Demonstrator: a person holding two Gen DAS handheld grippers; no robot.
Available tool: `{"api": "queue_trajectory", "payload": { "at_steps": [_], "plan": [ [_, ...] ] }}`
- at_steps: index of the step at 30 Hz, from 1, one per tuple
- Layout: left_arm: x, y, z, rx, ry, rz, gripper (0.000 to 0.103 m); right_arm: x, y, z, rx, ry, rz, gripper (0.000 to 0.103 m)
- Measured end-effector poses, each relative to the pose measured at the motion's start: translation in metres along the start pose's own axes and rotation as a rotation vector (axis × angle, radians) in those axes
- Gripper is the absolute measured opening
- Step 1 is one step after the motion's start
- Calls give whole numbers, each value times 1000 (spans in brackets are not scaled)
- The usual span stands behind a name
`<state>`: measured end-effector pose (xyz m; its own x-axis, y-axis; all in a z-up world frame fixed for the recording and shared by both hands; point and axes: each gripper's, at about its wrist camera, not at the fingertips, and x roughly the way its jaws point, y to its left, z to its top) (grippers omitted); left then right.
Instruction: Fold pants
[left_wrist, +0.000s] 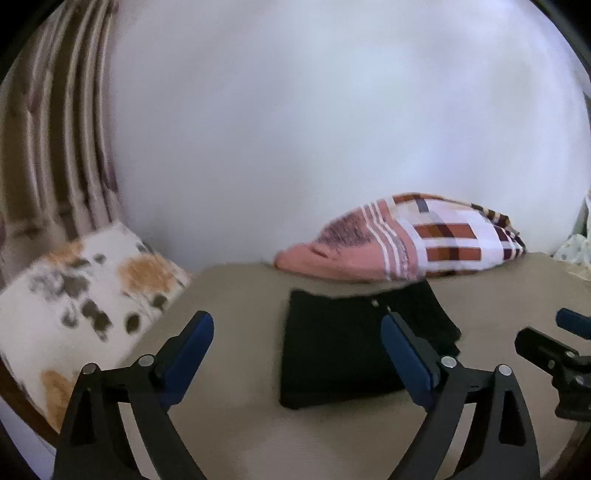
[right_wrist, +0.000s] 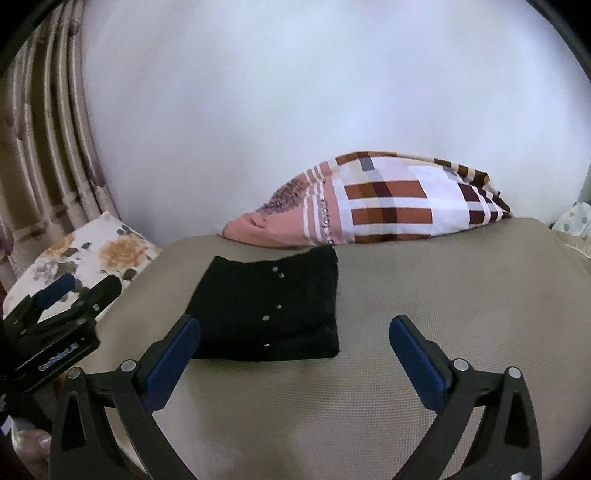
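Black fabric pants (right_wrist: 269, 314), folded into a compact rectangle with small metal studs showing, lie on the beige mattress (right_wrist: 424, 280) just ahead of both empty, wide-spread claws: left gripper (left_wrist: 297, 334), right gripper (right_wrist: 295, 334).

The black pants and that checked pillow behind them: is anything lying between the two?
Nothing: in the right wrist view the pants far corner nearly meets the checked pillow; only bare beige bed cover.

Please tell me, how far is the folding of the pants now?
Done, it seems: the pants lie on the bed as a compact black square, edges roughly even, near the pillow. In hand: nothing; the left hand-held gripper and the right hand-held gripper are both open and off the cloth. Left: perhaps only smoothing or putting the stack away.
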<state>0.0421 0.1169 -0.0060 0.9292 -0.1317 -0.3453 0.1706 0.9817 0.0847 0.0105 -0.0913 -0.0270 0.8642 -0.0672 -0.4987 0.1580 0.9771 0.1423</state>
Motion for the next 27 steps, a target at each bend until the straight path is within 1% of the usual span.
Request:
{"api": "queue_trajectory", "payload": {
  "at_steps": [2, 3, 5, 7, 11, 18, 22, 27],
  "plan": [
    [-11, 1, 4, -2, -43, -20, 103, -7, 2, 1, -4, -13, 2, 103],
    [-19, 2, 7, -12, -70, -30, 103, -11, 3, 2, -6, -20, 3, 103],
    [-28, 4, 13, -30, -99, -15, 103, -16, 4, 4, -7, -33, 6, 103],
    [-34, 5, 18, -36, -104, 0, 103, -22, 4, 6, -6, -43, 8, 103],
    [-43, 9, 25, -54, -127, -36, 103, -30, 2, 9, 8, -53, 15, 103],
    [-48, 11, 33, -80, -112, -78, 103, -36, 2, 11, 26, -57, 21, 103],
    [-51, 7, 34, -59, -118, -66, 103, -37, 4, 11, 22, -56, 26, 103],
    [-53, 1, 33, -38, -125, -86, 103, -40, 7, 11, 4, -60, 27, 103]
  ]
}}
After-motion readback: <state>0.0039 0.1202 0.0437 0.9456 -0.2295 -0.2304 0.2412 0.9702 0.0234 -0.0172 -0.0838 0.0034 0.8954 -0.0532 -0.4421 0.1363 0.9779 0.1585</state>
